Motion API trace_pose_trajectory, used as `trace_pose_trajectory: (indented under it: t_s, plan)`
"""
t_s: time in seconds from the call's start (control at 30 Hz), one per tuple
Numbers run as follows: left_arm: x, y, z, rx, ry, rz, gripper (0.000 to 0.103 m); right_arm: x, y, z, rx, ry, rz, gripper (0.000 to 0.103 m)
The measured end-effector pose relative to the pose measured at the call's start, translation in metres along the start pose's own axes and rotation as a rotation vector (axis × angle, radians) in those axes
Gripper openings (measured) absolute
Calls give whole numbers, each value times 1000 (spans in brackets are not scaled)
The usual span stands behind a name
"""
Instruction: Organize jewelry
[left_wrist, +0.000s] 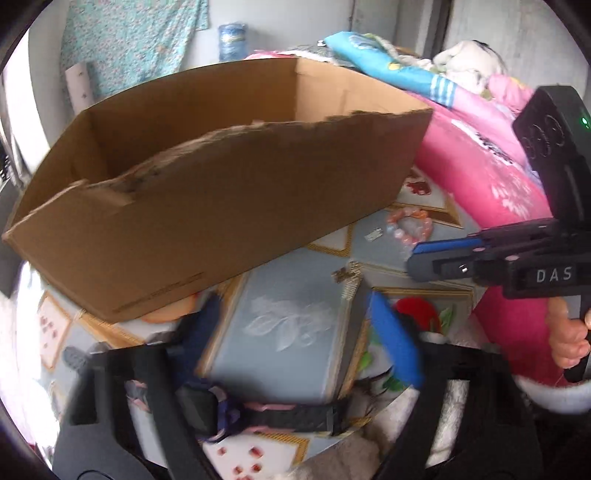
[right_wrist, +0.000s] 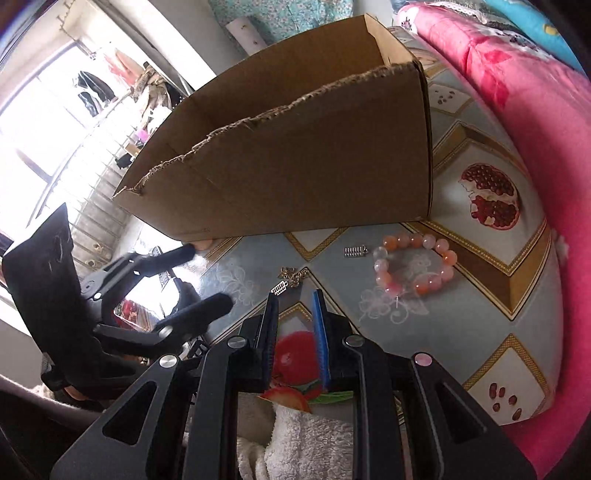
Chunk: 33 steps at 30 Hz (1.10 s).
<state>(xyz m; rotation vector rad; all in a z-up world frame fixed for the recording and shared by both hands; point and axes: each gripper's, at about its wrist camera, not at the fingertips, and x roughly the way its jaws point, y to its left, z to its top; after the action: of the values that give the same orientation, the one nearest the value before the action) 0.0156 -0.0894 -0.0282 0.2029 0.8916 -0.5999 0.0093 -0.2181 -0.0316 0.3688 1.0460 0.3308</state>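
Beside the torn box (right_wrist: 295, 155), bracelet (right_wrist: 413, 266), seemingly unobstructed

Bright window (right_wrist: 40, 122) glare, motion blur, fisheye-warped edges.

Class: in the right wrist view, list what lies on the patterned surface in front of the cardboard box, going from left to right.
Gold chain with a small charm → small silver clasp piece → pink bead bracelet.
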Motion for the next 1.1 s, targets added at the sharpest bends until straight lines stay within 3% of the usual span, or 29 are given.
trace_pose_trajectory:
  t_s: [0.03, 0.1, 0.23, 0.4, 0.67, 0.97, 1.1]
  plan:
    - [5, -3, 1, 11, 5, -12, 54, 0, 2, -1, 3, 4, 1, 19]
    - [14, -9, 0, 29, 16, -45, 35, 1, 3, -2, 0, 10, -7, 19]
    - [27, -24, -1, 89, 34, -61, 27, 8, 1, -1, 7, 25, -8, 19]
    - [36, -39, -1, 179, 40, 16, 17, 23, -2, 5, 23, 57, 0, 19]
    - [34, -44, 1, 195, 32, 22, 0, 26, -3, 1, 46, 47, 28, 19]
    - [2, -12, 2, 49, -19, -51, 0, 23, -3, 1, 31, 47, 24, 19]
    - [-13, 5, 3, -20, -50, -62, 0, 20, 14, 8, -32, 19, 21, 19]
